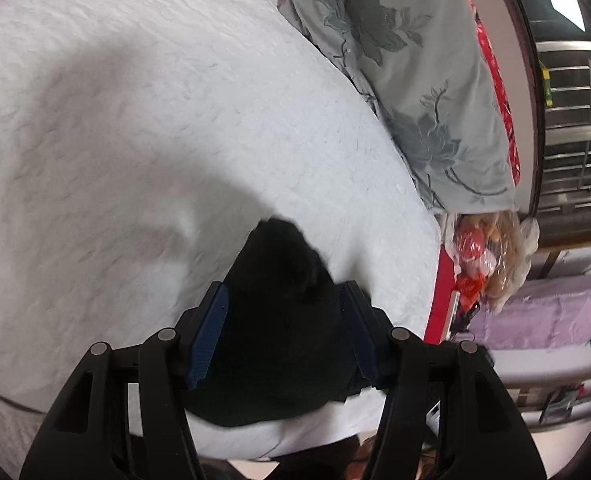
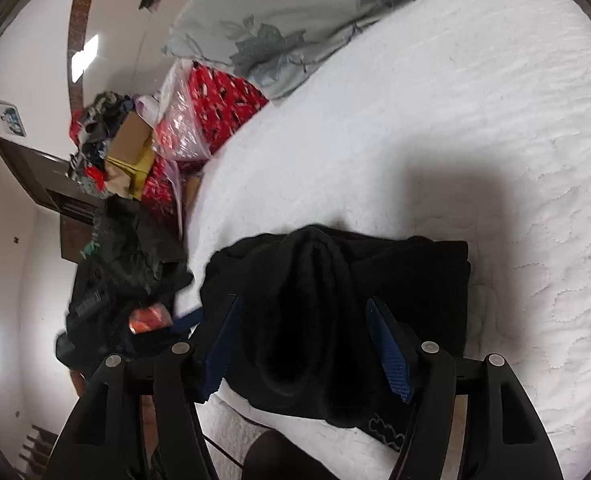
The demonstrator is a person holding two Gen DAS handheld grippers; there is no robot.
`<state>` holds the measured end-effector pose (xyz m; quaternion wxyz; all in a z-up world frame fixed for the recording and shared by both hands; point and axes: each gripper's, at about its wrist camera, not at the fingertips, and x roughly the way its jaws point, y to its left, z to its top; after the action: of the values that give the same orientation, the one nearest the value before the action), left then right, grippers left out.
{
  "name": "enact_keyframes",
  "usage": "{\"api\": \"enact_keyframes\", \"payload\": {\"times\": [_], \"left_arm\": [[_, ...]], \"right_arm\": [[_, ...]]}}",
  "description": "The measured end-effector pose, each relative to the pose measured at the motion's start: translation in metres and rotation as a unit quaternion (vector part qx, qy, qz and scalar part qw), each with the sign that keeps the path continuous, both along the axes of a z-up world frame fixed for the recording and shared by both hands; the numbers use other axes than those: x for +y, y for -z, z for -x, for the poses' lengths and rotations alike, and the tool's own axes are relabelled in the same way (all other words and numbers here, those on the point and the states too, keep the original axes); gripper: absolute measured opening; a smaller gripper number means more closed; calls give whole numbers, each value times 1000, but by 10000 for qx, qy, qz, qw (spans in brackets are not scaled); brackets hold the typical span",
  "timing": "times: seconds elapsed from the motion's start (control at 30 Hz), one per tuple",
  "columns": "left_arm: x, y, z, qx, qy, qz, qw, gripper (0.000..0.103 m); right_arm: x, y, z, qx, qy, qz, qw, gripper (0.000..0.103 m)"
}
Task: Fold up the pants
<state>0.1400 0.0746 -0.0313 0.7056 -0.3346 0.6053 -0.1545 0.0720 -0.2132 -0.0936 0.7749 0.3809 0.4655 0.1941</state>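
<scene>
Black pants (image 1: 279, 344) lie bunched on a white quilted bed (image 1: 143, 128). In the left wrist view my left gripper (image 1: 283, 296) is open, its blue pads (image 1: 211, 332) on either side of a raised black fold. In the right wrist view the pants (image 2: 415, 280) lie as a folded heap near the bed's front edge. My right gripper (image 2: 303, 308) is open, its pads (image 2: 389, 350) astride a raised ridge of the cloth. Whether either pad touches the cloth is unclear.
A grey floral pillow (image 1: 415, 80) lies at the bed's far side, over red bedding (image 2: 219, 96). Beside the bed are plastic bags (image 1: 487, 256), a cardboard box (image 2: 131, 140) and a dark pile of clothes (image 2: 123, 264). A window grille (image 1: 571, 120) is at right.
</scene>
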Motion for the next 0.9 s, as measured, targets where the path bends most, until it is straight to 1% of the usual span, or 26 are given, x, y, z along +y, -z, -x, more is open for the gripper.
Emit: {"api": "enact_keyframes", "payload": {"times": [0.03,0.07,0.1,0.13,0.17,0.2,0.23,0.27,0.3,0.33,0.37,0.4,0.43,0.47,0.5,0.53,0.6,0.63,0.67,0.73,0.8,0.83,0.9], "left_arm": [[-7,2,-5,51,9,-64,10000,57],[-15,3,-9,95,44,-180,9998,56],[-22,4,-11,138,96,-331,9993,56],[-32,1,-13,146,154,-451,9988,49],[-39,-3,-12,118,183,-463,9987,43],[-42,-7,-10,57,193,-416,9989,42],[-48,-15,-9,-59,230,-344,9991,41],[-56,-22,-8,-186,312,-319,9988,36],[-63,-25,-9,-264,386,-408,9981,35],[-70,-23,-11,-302,459,-652,9964,33],[-78,-17,-15,-272,529,-996,9932,33],[-85,-6,-19,-90,632,-1197,9908,31],[-86,0,-20,49,664,-1131,9913,30],[-82,0,-18,63,586,-1029,9929,30],[-74,-6,-13,-59,473,-872,9950,30],[-68,-11,-10,-151,424,-793,9958,30],[-49,-22,0,-313,252,-810,9959,33],[-37,-27,7,-385,218,-781,9960,37],[-30,-28,10,-371,199,-752,9963,44],[-15,-26,22,-291,94,-598,9977,54],[-8,-19,34,-178,62,-448,9988,55],[-11,-14,41,-123,122,-370,9992,55],[-24,-5,50,-63,323,-380,9987,55]], "right_arm": [[2,3,-2,21,-33,44,10000,67],[3,5,-2,3,-93,49,9999,63],[4,4,-1,-57,-155,82,9998,42],[7,2,1,-111,-226,194,9995,26],[9,1,3,-108,-306,260,9991,22],[7,-2,5,-141,-278,253,9992,21],[0,-8,11,-236,-128,211,9994,20],[-8,-13,18,-320,23,151,9994,20],[-23,-17,29,-433,283,42,9987,20],[-34,-16,35,-436,464,15,9980,20],[-47,-10,41,-354,708,21,9969,20],[-55,-1,44,-207,823,51,9964,20],[-60,11,45,48,845,85,9964,20],[-62,22,46,243,849,79,9961,20],[-62,26,46,276,832,72,9961,21],[-61,26,47,209,813,97,9964,21],[-57,20,44,123,703,195,9973,25],[-54,17,42,103,611,266,9977,25],[-54,15,42,95,555,316,9979,25],[-52,13,41,94,449,386,9982,26],[-51,13,42,100,448,383,9982,26],[-50,12,41,119,470,368,9981,27],[-48,11,41,151,515,346,9980,28]]}}
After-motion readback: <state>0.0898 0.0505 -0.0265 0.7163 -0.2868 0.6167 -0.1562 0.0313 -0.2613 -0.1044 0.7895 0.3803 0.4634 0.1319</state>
